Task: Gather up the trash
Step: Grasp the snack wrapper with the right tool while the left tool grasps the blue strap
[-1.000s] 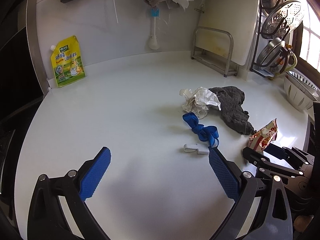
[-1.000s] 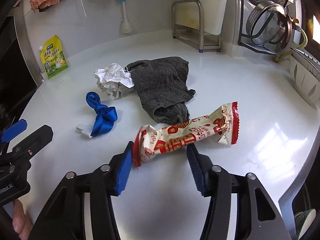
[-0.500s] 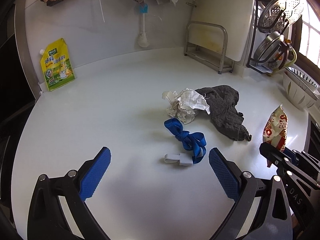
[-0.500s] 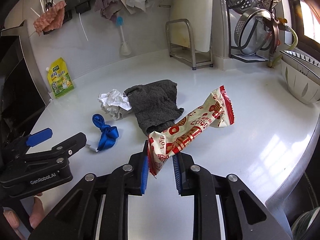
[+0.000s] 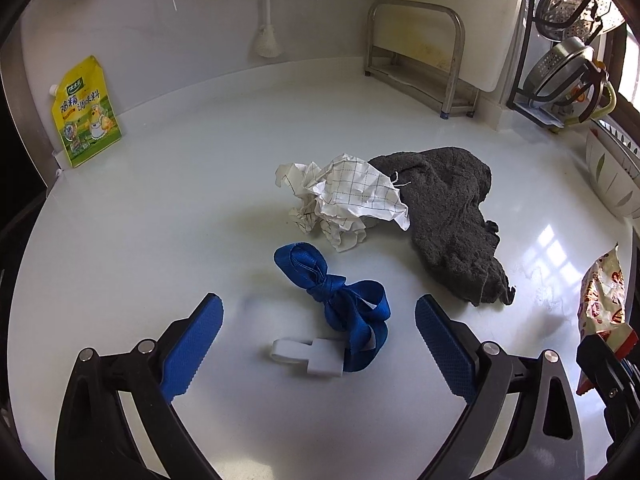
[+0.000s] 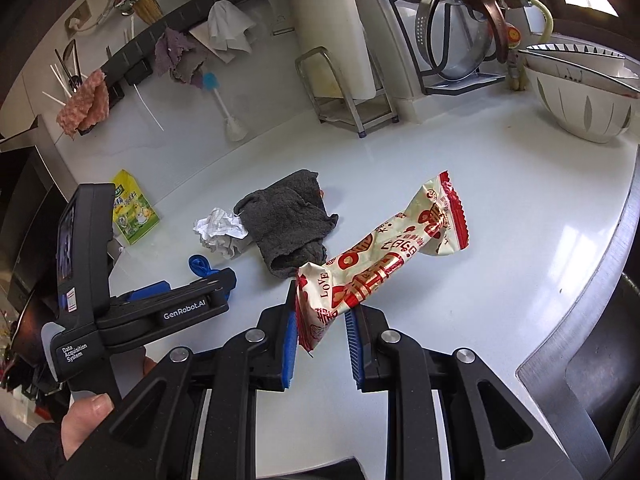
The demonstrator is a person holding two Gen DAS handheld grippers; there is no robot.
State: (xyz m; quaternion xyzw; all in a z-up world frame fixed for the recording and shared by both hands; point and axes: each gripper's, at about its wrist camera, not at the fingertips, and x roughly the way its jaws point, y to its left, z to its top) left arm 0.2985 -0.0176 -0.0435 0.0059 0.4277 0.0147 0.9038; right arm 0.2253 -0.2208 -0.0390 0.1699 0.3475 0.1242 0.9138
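Crinkled wrapper lifted higher, pinched by right gripper

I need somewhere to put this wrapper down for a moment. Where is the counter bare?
Bare counter runs right of the grey cloth, toward the patterned bowl. Another patch lies between the yellow pouch and the crumpled paper. The middle is crowded: paper, cloth and blue strap lie close together.

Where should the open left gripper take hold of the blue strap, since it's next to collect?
Grip the blue strap at its knotted middle, coming from above with the left gripper straddling it. The knot is the thickest, most raised part; the loops lie flat on the counter, and the white clip could slip.
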